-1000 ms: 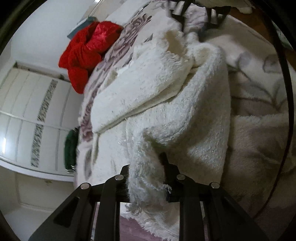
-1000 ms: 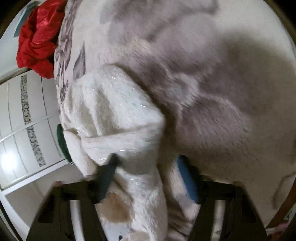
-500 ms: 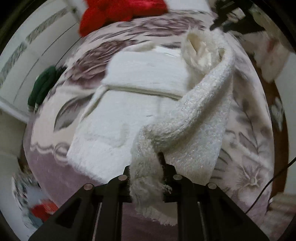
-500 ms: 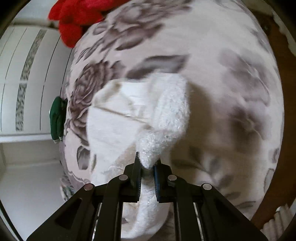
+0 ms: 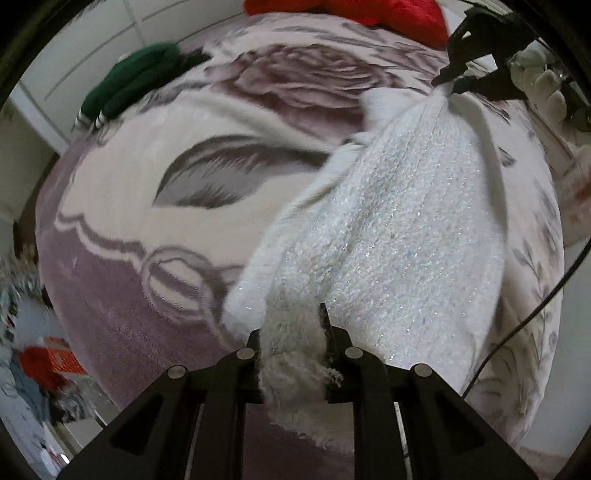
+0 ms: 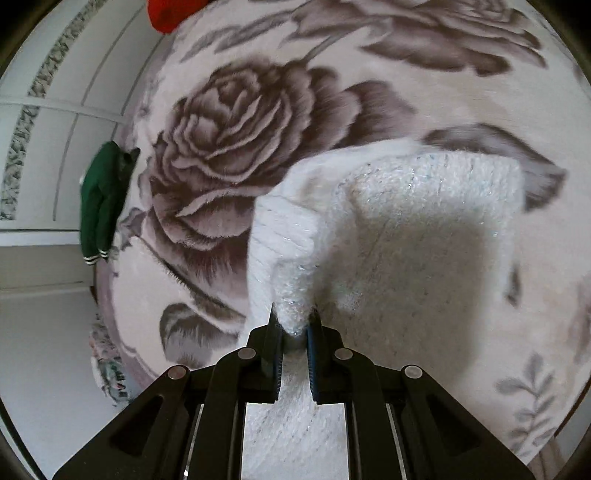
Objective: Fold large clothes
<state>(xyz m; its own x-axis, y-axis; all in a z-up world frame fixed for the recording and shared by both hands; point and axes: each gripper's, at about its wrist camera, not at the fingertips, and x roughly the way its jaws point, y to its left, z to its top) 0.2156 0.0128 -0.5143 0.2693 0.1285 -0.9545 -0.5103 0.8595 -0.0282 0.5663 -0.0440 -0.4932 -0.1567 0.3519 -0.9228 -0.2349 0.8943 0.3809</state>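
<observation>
Left gripper point(image 5: 295, 332): jaws clamped on a fuzzy bunched end of the white knit point(image 5: 399, 236); the pad at 7 o'clock is buried in the fluff, only the dark inner edge of the other shows.
Right gripper point(image 6: 293, 325): jaws pinched together on a narrow fold of the knit point(image 6: 417, 240); the cloth runs on between the fingers and is cut off at the 6 o'clock edge of the right view.
Knit: lifted and stretched between the two grippers, above the blanket point(image 5: 147, 206); in the left view it spreads from 6 o'clock up toward 1 o'clock, where the right gripper point(image 5: 452, 79) nips its far corner. Its underside and lower hem are hidden behind its own folds; whether any part touches the blanket cannot be told.
Blanket: cream and mauve, rose print, blurred in both views; its edges are cut off by the lens rim.
Green garment point(image 5: 136, 81): at 10 o'clock on the blanket's far edge, well apart from the knit, partly hanging off.
Red cloth point(image 5: 388, 14): at 12 o'clock, cropped by the frame top.
Cable point(image 5: 517, 325): dark, at 4 o'clock, both ends out of sight.
Floor clutter point(image 5: 33, 362): at 8 o'clock, too smeared to identify.
</observation>
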